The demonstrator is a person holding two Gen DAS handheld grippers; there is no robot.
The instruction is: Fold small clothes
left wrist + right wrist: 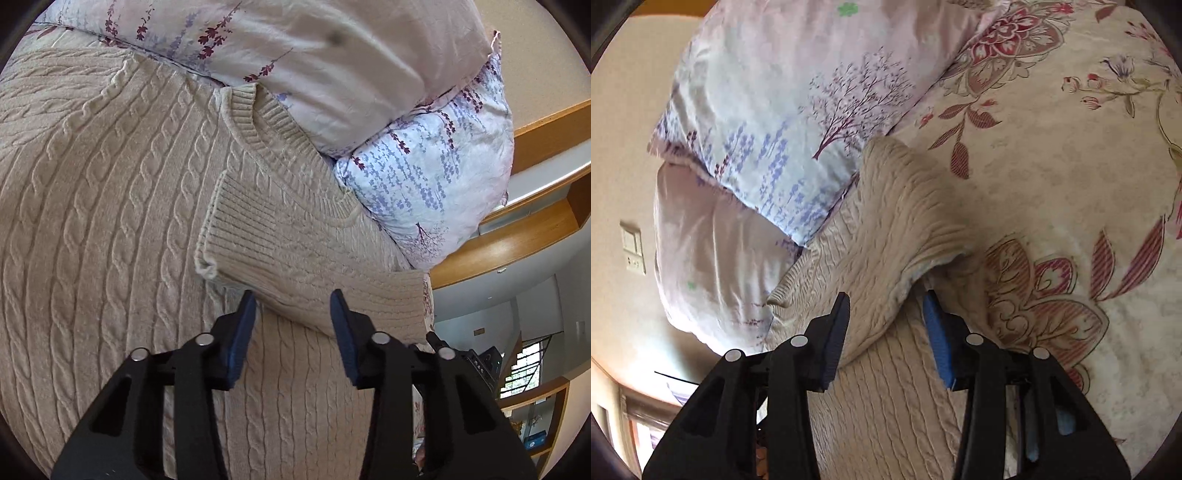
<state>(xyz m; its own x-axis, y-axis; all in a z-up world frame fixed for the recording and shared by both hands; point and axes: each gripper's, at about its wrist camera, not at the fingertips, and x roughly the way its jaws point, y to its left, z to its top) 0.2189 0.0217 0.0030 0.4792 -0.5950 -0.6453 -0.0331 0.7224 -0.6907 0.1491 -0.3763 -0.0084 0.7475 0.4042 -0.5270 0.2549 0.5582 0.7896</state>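
Note:
A beige cable-knit sweater [110, 206] lies spread on the bed, its ribbed neckline [258, 122] against the pillows. One sleeve [295, 251] is folded across the chest, cuff [218, 232] pointing left. My left gripper [293, 306] is open and empty, just above the sleeve's lower edge. In the right wrist view the other sleeve [897, 221] lies bunched and raised on the sweater's edge. My right gripper [886, 310] is open, its jaws on either side of that sleeve's fold without closing on it.
Two floral pillows [424, 177] are stacked at the head of the bed, also in the right wrist view [768, 147]. A floral bedsheet [1052, 166] spreads to the right. Wooden shelves [517, 236] and a wall switch [633, 247] lie beyond the bed.

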